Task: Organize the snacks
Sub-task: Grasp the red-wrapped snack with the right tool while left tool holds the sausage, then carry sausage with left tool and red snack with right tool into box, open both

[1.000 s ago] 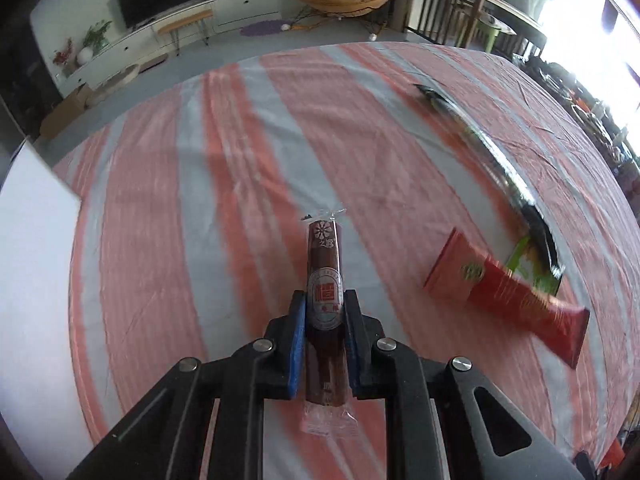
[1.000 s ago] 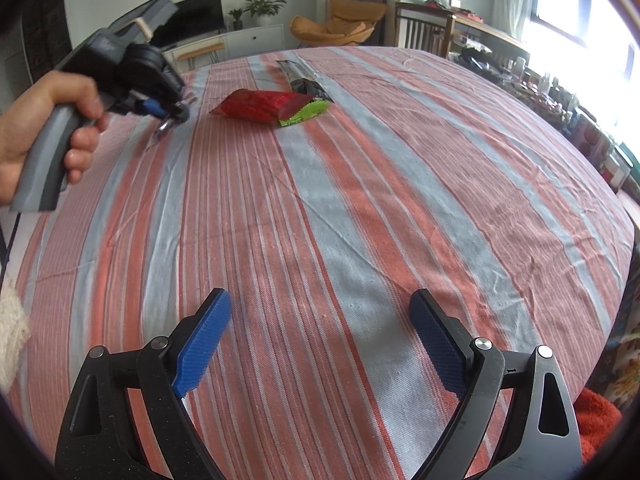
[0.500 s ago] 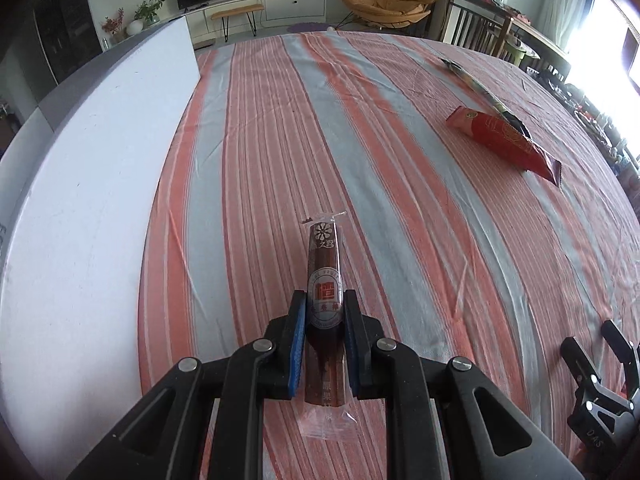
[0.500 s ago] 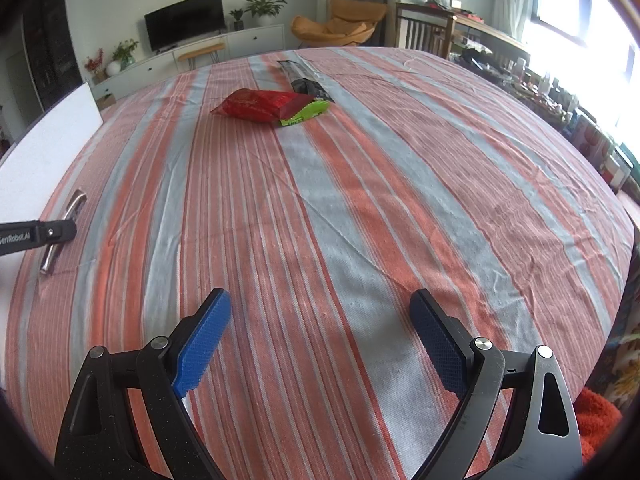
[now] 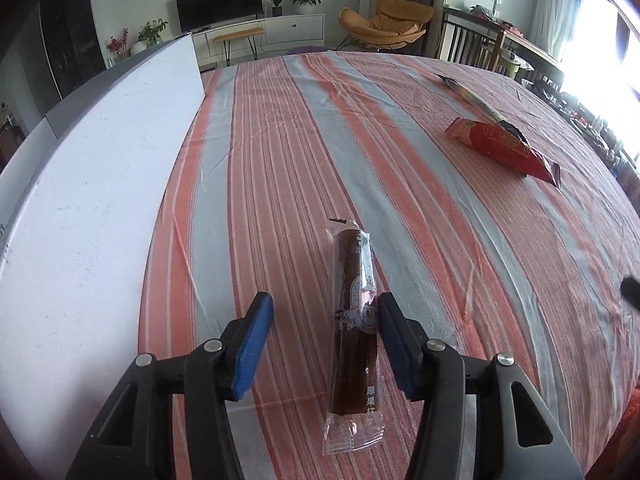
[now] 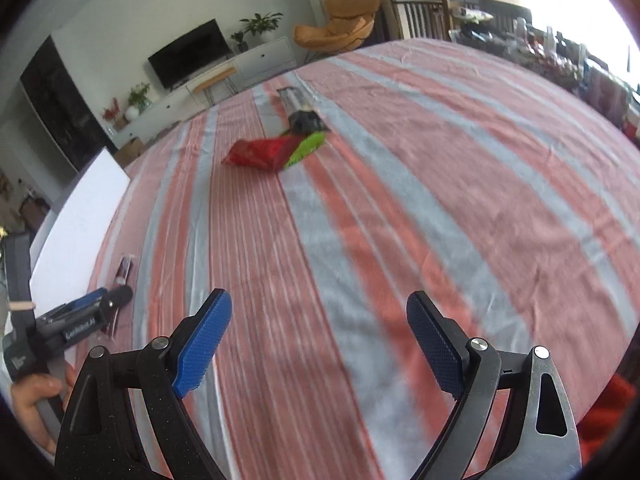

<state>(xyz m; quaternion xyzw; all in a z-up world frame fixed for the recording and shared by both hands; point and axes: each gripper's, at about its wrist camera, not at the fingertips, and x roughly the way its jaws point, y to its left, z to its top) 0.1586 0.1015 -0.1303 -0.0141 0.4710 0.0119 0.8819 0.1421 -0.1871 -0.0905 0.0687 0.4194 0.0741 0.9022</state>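
One brown snack stick (image 5: 354, 320) just let go beside the white board (image 5: 92, 208) on the striped counter (image 5: 460, 240); left gripper (image 5: 320, 340) jaws opening around it, right gripper (image 6: 316, 344) jaws wide, empty. Next: fetch red packet (image 6: 260, 154), far across.

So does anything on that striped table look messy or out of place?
Slightly. The red snack pack lies skewed, overlapping a long dark packet and a green one in a loose heap. The brown snack stick lies apart, by the white board, between the left gripper's open fingers. Nothing is spilled or torn.
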